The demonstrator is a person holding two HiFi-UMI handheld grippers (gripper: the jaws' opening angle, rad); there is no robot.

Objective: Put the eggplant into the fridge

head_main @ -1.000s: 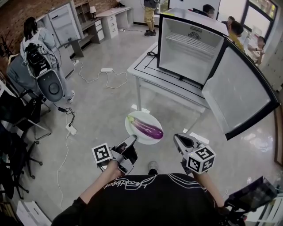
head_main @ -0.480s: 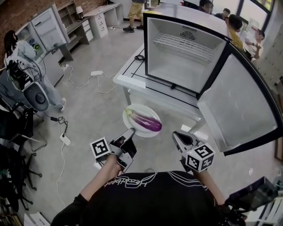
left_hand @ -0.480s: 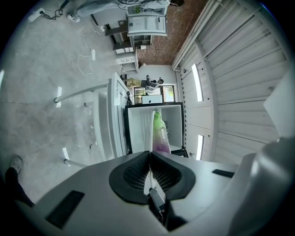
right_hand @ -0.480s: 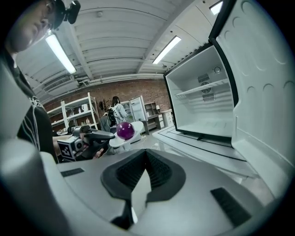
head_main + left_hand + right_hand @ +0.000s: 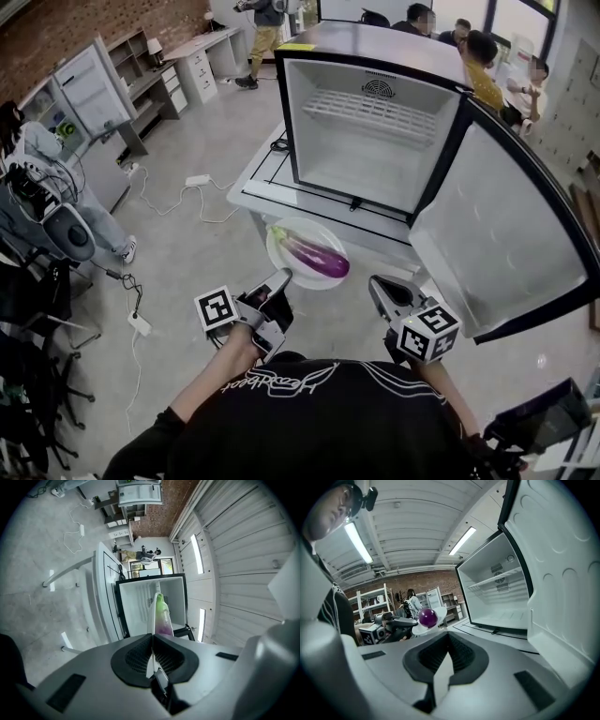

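Nearest, the left gripper (image 5: pixel 280 279) is clamped on the near rim of a white plate (image 5: pixel 289 270), while the right gripper (image 5: pixel 379 285), jaws together and empty, hangs apart from it on the right. The eggplant (image 5: pixel 314 255) lies on the plate, its long axis slanting: green stem end far-left, purple end near-right. Beyond stands a table (image 5: pixel 267 192) bearing the open fridge (image 5: pixel 375 150).

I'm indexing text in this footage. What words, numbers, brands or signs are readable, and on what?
Nothing reads with certainty.
Black shirt: white script lettering, upside down, too stylised to read.
Cubes on the left gripper and right gripper: square black-and-white patterns, no letters.
Fridge: no legible label.
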